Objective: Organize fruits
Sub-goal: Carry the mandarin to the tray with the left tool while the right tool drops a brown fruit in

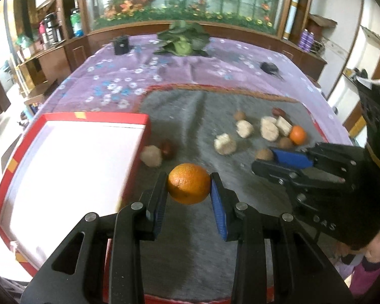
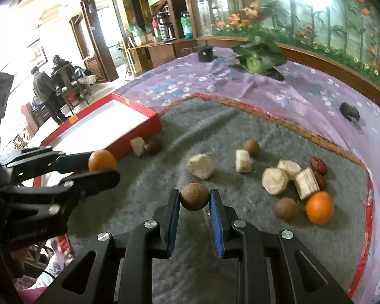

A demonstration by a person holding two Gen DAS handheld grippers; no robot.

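Note:
My left gripper [image 1: 189, 190] is shut on an orange [image 1: 189, 183], held above the grey mat just right of the red tray [image 1: 141, 120]; it also shows in the right wrist view [image 2: 102, 167] with the orange [image 2: 101, 160]. My right gripper [image 2: 194, 197] is shut on a small brown round fruit [image 2: 194, 196] above the mat; in the left wrist view it [image 1: 264, 158] holds that fruit [image 1: 264, 154]. On the mat lie a second orange [image 2: 319, 208], several pale cut pieces [image 2: 274, 180], red dates [image 2: 318, 165] and other brown fruits [image 2: 286, 208].
The grey mat [image 2: 215, 126] lies on a purple flowered tablecloth [image 2: 304, 88]. A pale piece [image 1: 152, 155] and a dark red fruit [image 1: 168, 148] sit by the tray's corner. A leafy cabbage [image 1: 182, 41], a black box [image 1: 121, 44] and a black object [image 1: 268, 67] lie farther back.

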